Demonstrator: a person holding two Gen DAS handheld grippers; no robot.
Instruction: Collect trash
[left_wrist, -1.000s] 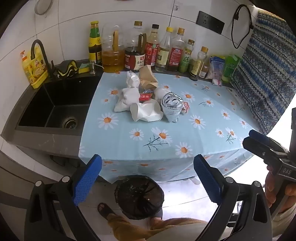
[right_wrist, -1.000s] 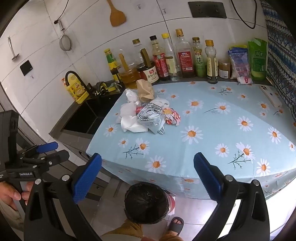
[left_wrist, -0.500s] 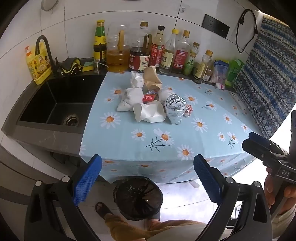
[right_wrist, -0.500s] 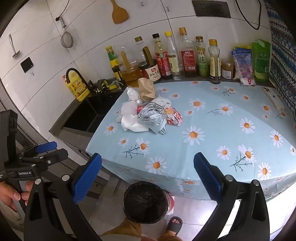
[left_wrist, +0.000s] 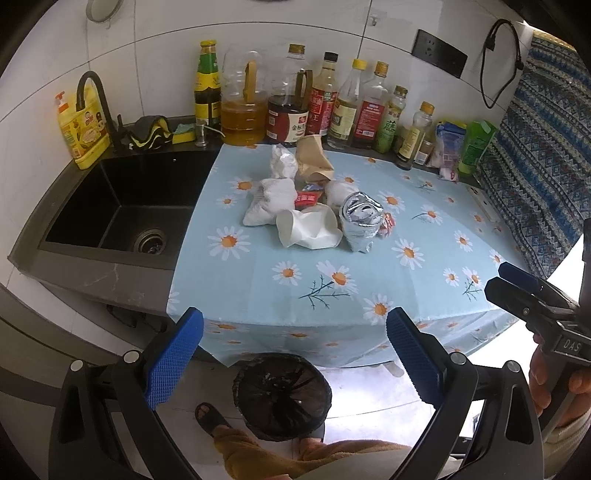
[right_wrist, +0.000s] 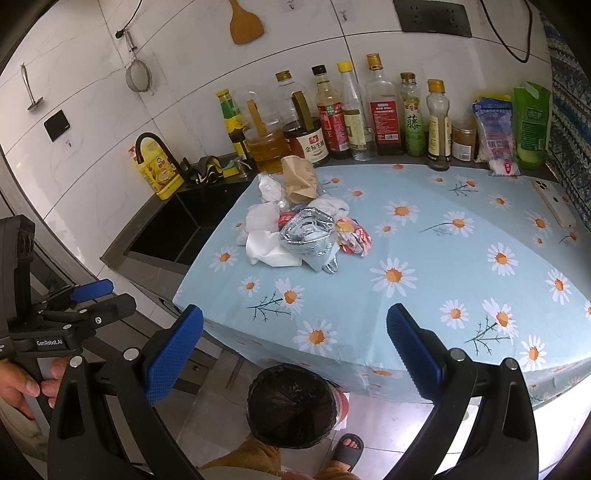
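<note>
**A:** Which step is this, by your reading?

**B:** The very start, I'd say. The left gripper (left_wrist: 294, 356) and the right gripper (right_wrist: 294, 356) both hang out over the floor in front of the counter, each with its blue-padded fingers spread wide and nothing between them. All of the rubbish lies untouched on the pale blue daisy-print tablecloth (left_wrist: 258, 288).

**A:** Where exactly?

**B:** In one heap toward the back of the cloth, nearer the black sink (left_wrist: 122, 206) than the patterned blue hanging on the far side. At the front lies a crushed white paper cup (left_wrist: 308, 230) on its side, touching a crumpled silver foil bag (left_wrist: 360, 221). Behind them are a wad of white tissue (left_wrist: 271, 201), a small red sachet (left_wrist: 306, 198) and a crumpled brown paper bag (left_wrist: 312, 158), the last just in front of the row of sauce and oil bottles (left_wrist: 332, 107). A red-and-white wrapper (right_wrist: 352, 240) sits against the foil bag's right side.

**A:** And where does it go?

**B:** Most likely the round bin lined with a black plastic bag (left_wrist: 282, 395), which stands on the floor just below the cloth's front edge, by the person's sandalled foot.

**A:** So the next move?

**B:** One gripper needs to reach forward and down over the cloth to a front piece. The cup or the foil bag looks easiest, being nearest and free on top. Both are light and already crushed, so a gentle pinch across a fold should do.
</note>
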